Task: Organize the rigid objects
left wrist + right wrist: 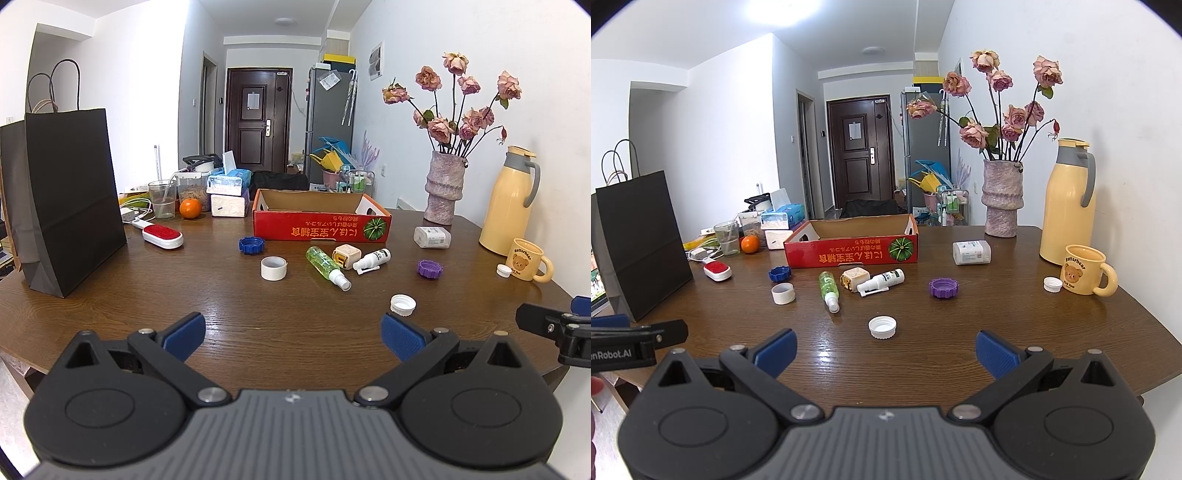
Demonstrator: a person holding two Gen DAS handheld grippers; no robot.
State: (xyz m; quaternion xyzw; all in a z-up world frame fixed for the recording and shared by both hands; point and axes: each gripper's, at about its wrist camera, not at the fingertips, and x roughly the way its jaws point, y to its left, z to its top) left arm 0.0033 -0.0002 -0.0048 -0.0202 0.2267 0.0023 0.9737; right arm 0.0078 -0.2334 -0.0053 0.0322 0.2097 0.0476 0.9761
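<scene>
A red cardboard box point(321, 225) point(849, 254) stands open at the middle of the wooden table. In front of it lie a green spray bottle point(327, 266) point(828, 290), a beige charger block point(346, 256) point(854, 278), a white spray bottle point(371, 260) point(882, 281), a blue cap point(252, 244) point(779, 274), a white tape roll point(273, 268) point(783, 293), a purple cap point(430, 268) point(944, 288), a white cap point(403, 305) point(882, 326) and a white pill bottle point(432, 236) point(971, 252). My left gripper point(293, 338) and right gripper point(885, 350) hover open near the front edge, both holding nothing.
A black paper bag point(70, 203) point(639, 243) stands at the left. A vase of dried roses point(443, 188) point(1001, 199), a yellow thermos point(511, 203) point(1067, 203) and a bear mug point(529, 258) point(1084, 275) stand at the right. A lint brush point(162, 235), an orange point(190, 208) and tissue packs sit behind.
</scene>
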